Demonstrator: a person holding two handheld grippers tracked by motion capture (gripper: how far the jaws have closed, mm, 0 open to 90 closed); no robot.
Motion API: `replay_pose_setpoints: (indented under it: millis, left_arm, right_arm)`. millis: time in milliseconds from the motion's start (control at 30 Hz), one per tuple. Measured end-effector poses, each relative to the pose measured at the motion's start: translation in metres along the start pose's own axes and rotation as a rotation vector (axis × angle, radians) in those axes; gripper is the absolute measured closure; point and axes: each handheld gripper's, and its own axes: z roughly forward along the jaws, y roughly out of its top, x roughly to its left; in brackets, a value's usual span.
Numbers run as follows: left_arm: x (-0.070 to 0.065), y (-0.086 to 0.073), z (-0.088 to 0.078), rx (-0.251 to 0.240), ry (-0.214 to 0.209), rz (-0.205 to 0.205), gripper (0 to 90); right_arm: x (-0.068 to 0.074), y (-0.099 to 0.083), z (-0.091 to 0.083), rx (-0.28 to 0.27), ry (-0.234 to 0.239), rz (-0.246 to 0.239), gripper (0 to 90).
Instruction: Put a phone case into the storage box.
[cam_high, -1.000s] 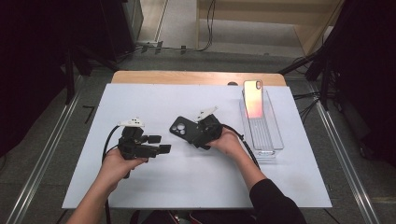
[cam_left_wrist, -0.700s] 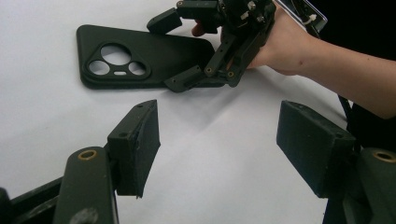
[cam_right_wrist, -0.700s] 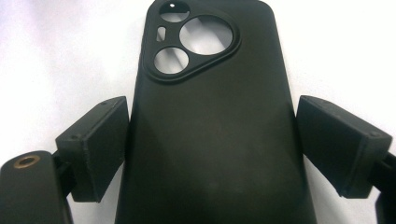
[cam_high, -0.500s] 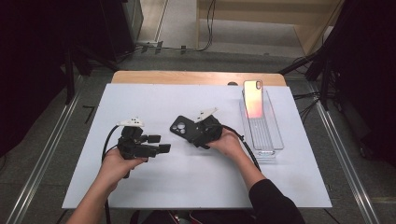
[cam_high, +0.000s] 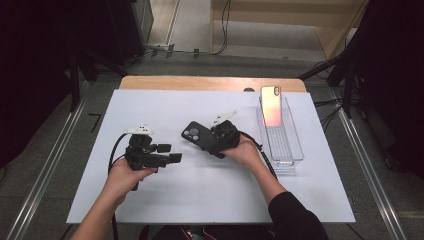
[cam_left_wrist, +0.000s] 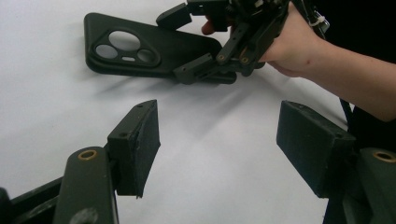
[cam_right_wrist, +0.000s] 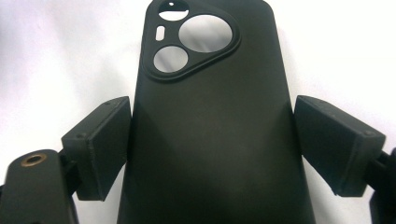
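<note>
A black phone case (cam_high: 195, 134) with a three-hole camera cutout lies near the middle of the white table top (cam_high: 200, 200). My right gripper (cam_high: 210, 143) holds its lower end: in the right gripper view the case (cam_right_wrist: 205, 65) runs up between the two pads (cam_right_wrist: 100, 144), which have just been closing and now press on its long edges. The left gripper view shows that grip from the side, with the case (cam_left_wrist: 140, 46) and right gripper (cam_left_wrist: 187, 44) ahead. My left gripper (cam_high: 170, 153) rests to the left, jaws open and bare (cam_left_wrist: 219, 126).
A clear plastic tray (cam_high: 290, 152) stands at the right of the table. A phone (cam_high: 271, 105) with a pink-orange back leans at its far end. A wooden edge (cam_high: 200, 82) runs along the back, with dark floor and rails around.
The right hand has edged slightly toward the case with its gripper. The left hand and gripper have stayed put.
</note>
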Motion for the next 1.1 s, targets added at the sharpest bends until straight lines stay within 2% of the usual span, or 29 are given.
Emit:
replay_pose_setpoints:
  millis: [167, 300, 400, 533, 867, 1100]
  left_arm:
    - [-0.003, 0.003, -0.003, -0.015, 0.014, -0.005, 30.6]
    - [-0.003, 0.004, -0.005, -0.020, 0.009, -0.021, 30.6]
    - [-0.005, 0.006, -0.005, -0.016, 0.013, -0.034, 30.6]
    - [-0.007, 0.008, -0.006, -0.025, 0.014, -0.044, 30.5]
    - [-0.010, 0.013, -0.007, -0.033, 0.009, -0.087, 30.5]
    - [-0.012, 0.016, -0.007, -0.031, 0.016, -0.103, 30.4]
  right_arm:
    - [0.003, 0.007, -0.015, -0.018, 0.010, 0.037, 13.0]
    - [0.006, 0.012, -0.028, -0.024, 0.015, 0.080, 13.0]
    - [0.007, 0.014, -0.038, -0.041, 0.036, 0.128, 12.9]
    - [0.011, 0.013, -0.049, -0.048, 0.034, 0.157, 12.9]
    - [0.025, 0.004, -0.073, -0.072, 0.044, 0.239, 12.9]
    - [0.037, -0.008, -0.077, -0.089, 0.043, 0.334, 12.9]
